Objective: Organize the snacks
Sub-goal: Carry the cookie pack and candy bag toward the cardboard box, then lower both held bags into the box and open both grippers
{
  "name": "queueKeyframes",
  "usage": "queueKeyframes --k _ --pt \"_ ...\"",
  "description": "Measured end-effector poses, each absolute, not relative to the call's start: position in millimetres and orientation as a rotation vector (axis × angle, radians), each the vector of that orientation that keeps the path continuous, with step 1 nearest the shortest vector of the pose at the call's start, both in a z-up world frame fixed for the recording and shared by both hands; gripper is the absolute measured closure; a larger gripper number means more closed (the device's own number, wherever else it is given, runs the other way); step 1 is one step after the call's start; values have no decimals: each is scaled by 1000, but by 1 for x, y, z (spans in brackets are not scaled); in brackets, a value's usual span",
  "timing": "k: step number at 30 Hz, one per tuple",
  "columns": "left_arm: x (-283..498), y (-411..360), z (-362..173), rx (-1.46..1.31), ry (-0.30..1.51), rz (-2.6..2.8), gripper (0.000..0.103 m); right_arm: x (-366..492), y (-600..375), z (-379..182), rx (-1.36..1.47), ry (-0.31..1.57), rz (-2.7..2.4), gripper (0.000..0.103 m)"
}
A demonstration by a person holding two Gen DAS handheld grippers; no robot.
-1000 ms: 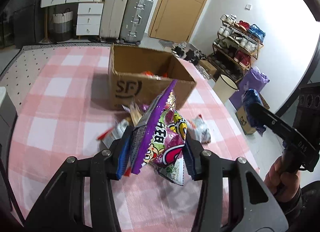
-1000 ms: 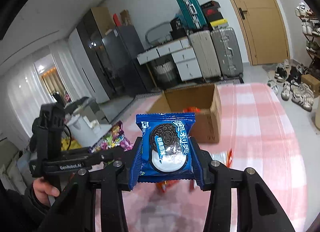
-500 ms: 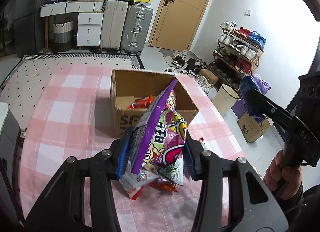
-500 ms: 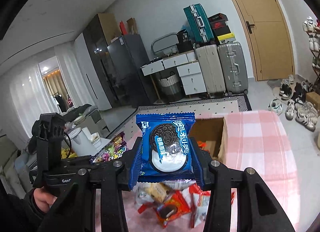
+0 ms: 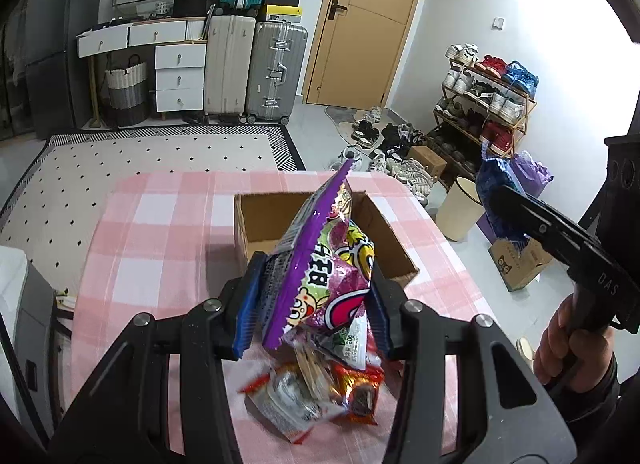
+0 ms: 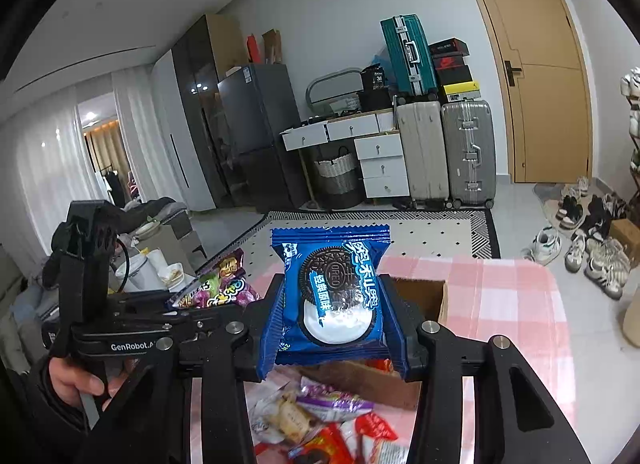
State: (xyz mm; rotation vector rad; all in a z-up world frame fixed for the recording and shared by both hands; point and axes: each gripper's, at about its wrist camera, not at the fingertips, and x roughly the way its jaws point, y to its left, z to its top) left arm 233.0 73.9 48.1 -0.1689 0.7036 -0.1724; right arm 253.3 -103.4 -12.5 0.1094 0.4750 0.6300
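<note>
Left gripper (image 5: 312,300) clamps a purple candy bag (image 5: 320,264); right gripper (image 6: 334,316) clamps an Oreo packet (image 6: 332,296) — both light, crinkly, slippery; biscuits fragile — best pinched mid-body, cardboard box (image 5: 256,224) just ahead.

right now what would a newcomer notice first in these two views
The blue Oreo packet clamped upright in the right gripper fills that view. The purple candy bag pinched in the left gripper hangs above the open cardboard box. Loose snacks lie on the pink checked tablecloth.
</note>
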Motion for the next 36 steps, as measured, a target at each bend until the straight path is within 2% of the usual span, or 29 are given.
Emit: queueKeyframes --k 13,36 --pt "309 78 51 -161 723 -175 60 319 -81 -17 52 517 616 58" --pt "399 67 -38 -180 855 -189 59 405 -69 -106 49 665 546 57"
